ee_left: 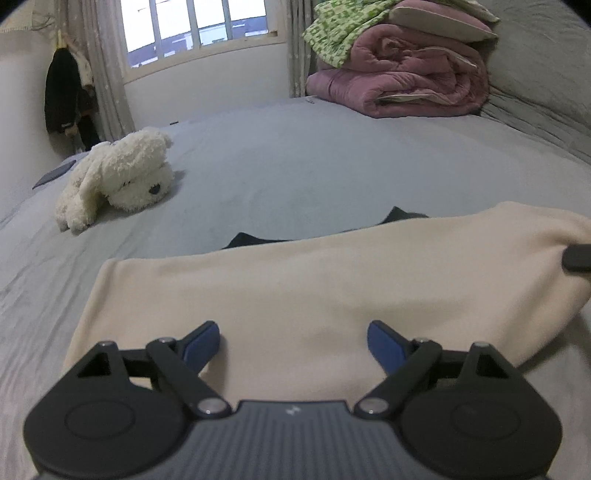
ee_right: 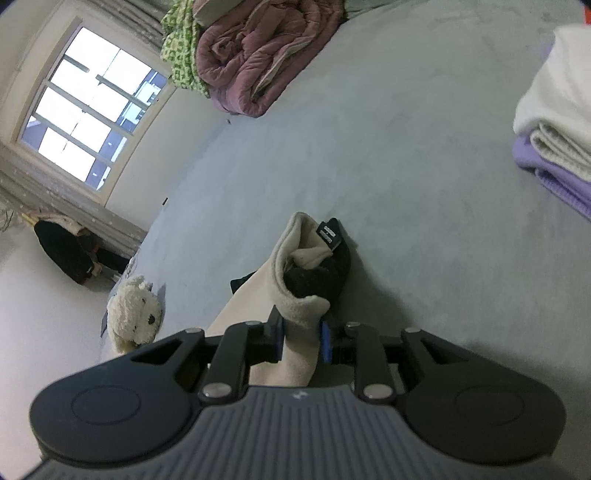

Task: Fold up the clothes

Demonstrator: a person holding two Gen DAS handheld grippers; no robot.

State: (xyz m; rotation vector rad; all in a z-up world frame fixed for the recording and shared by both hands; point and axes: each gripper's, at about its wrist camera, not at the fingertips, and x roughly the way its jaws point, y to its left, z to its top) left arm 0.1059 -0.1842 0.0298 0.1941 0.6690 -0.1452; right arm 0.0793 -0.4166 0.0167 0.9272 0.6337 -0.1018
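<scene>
Cream garment (ee_left: pixel 295 295) hides most of black lining (ee_left: pixel 243 242).

Both wrist views look low and close across the bed (ee_left: pixel 295 166) toward the window (ee_left: pixel 199 26); the right view is rolled, and both show the plush dog (ee_right: pixel 136 314).

Left tongs (ee_left: pixel 293 343) are spread wide, blue pads (ee_left: pixel 201 347) well apart with nothing pinched between them, angled down a bit. Right tongs (ee_right: pixel 303 338) are squeezed in close, both pads pressing on a bunched-up cream garment (ee_right: pixel 295 306), also tilted downward.
</scene>
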